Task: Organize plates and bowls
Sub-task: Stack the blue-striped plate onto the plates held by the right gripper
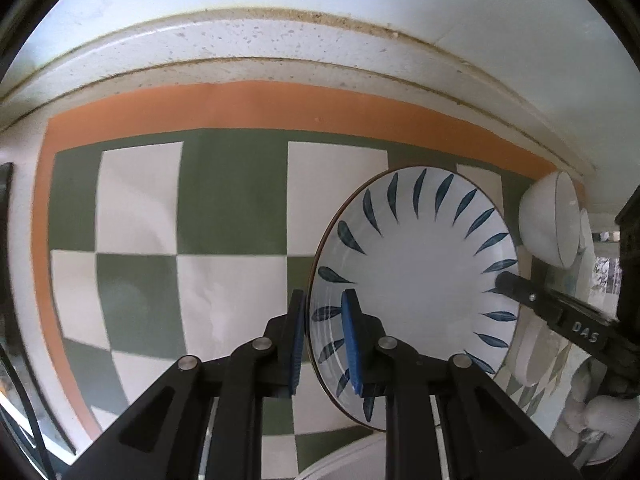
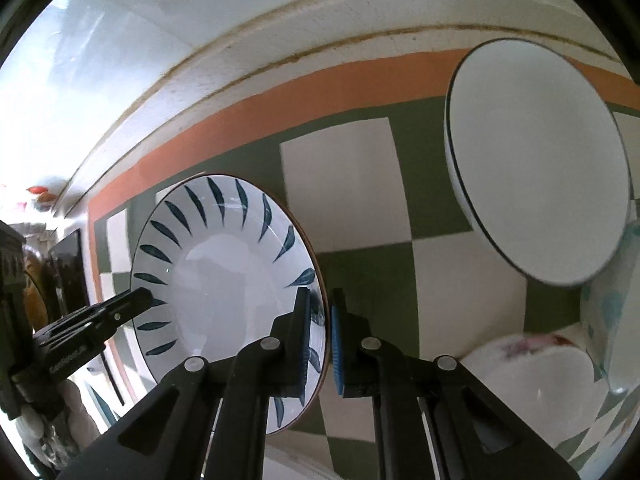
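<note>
both grippers are clamped on 1 plate, from opposite sides. the left gripper [image 1: 326, 344] has its blue pads either side of the plate's left rim, 1 pad behind the plate and 1 on its face, pinched tight on it. the right gripper [image 2: 320, 340] does the same on the plate's right rim, blue pads squeezed onto the edge w/ the rim running between them. the leaf-pattern plate [image 1: 416, 276] is white w/ dark blue leaf strokes fanned round its border and a thin brown edge; it's held up off the surface, tilted so its face shows to both cams. in the left wrist view the right gripper's black fingers reach in at the plate's far rim, and a white-gloved hand [image 1: 600, 416] shows low at the right edge. under it all lies a checkered mat [image 1: 232, 208], green & white squares w/ an orange border, on a pale speckled counter [image 1: 280, 40]. off to the right in the right wrist view sits a pinkish-patterned dish [image 2: 532, 372] near the bottom, partly blurred, and beyond it a white bowl [image 2: 536, 160] w/ a thin dark rim, seen tilted, next to a pale cup-like piece w/ teal marks, too blurred to tell more. farthest back is the counter's raised edge w/ a grimy seam [image 1: 320, 16] against the wall.
</note>
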`<state>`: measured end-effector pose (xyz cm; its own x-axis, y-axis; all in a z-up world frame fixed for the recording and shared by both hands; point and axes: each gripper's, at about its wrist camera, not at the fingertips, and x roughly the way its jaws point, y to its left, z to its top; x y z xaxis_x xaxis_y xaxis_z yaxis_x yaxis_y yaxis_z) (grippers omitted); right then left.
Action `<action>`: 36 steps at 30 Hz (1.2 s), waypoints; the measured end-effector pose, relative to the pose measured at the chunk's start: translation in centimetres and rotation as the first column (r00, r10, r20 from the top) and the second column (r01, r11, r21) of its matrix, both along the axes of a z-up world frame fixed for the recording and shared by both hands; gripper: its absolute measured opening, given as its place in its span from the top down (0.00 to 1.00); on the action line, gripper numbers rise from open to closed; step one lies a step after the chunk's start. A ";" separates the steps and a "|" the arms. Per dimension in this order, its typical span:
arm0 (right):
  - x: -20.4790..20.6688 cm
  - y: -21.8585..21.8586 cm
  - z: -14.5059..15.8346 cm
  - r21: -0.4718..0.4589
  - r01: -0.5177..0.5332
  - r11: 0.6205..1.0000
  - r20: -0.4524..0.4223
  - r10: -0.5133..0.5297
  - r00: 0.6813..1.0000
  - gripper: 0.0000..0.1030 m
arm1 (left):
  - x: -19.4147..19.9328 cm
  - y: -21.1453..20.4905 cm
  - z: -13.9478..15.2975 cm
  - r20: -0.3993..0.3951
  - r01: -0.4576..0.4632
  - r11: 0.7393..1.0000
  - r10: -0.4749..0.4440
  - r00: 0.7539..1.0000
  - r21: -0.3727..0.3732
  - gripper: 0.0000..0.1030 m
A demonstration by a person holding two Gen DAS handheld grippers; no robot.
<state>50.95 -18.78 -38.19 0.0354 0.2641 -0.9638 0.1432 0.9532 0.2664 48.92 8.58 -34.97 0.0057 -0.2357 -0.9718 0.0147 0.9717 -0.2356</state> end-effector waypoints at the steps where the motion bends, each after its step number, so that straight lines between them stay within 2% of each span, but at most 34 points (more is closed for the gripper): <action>1: -0.5 0.1 0.6 0.004 -0.003 1.000 0.007 0.003 1.000 0.90 | -0.4 -0.1 0.4 0.008 -0.003 1.000 0.003 1.000 0.002 0.85; 4: -1.7 0.3 2.2 0.013 -0.024 1.000 0.056 0.023 0.998 0.90 | -2.0 0.1 2.0 0.028 -0.008 1.000 0.008 1.000 -0.001 0.85; 6: -2.7 0.6 3.1 0.024 -0.037 0.999 0.065 0.036 0.997 0.91 | -2.4 -1.4 2.1 0.036 -0.010 1.000 0.010 0.999 0.003 0.85; 10: -5.3 0.9 5.3 0.039 -0.072 0.997 0.089 0.068 0.994 0.91 | -4.9 -1.7 4.1 0.068 -0.014 1.000 0.015 0.998 -0.003 0.85; 15: -9.2 0.9 6.5 0.060 -0.100 0.993 0.095 0.095 0.991 0.91 | -9.3 -1.5 5.5 0.090 -0.027 1.000 0.027 0.996 0.000 0.85; 27: -16.4 1.2 2.7 0.096 -0.184 0.978 0.008 0.184 0.983 0.91 | -17.2 -0.9 3.1 0.025 -0.073 0.997 0.073 0.997 0.008 0.85; 36: -18.9 1.9 -0.4 0.075 -0.230 0.970 -0.056 0.234 0.971 0.91 | -18.8 -1.3 0.5 -0.026 -0.082 0.996 0.083 0.996 0.036 0.85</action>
<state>32.08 -16.85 -38.57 -0.0956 0.3226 -0.9417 -0.0607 0.9424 0.3290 30.12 7.28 -34.50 -0.0027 -0.2018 -0.9794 -0.0716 0.9769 -0.2011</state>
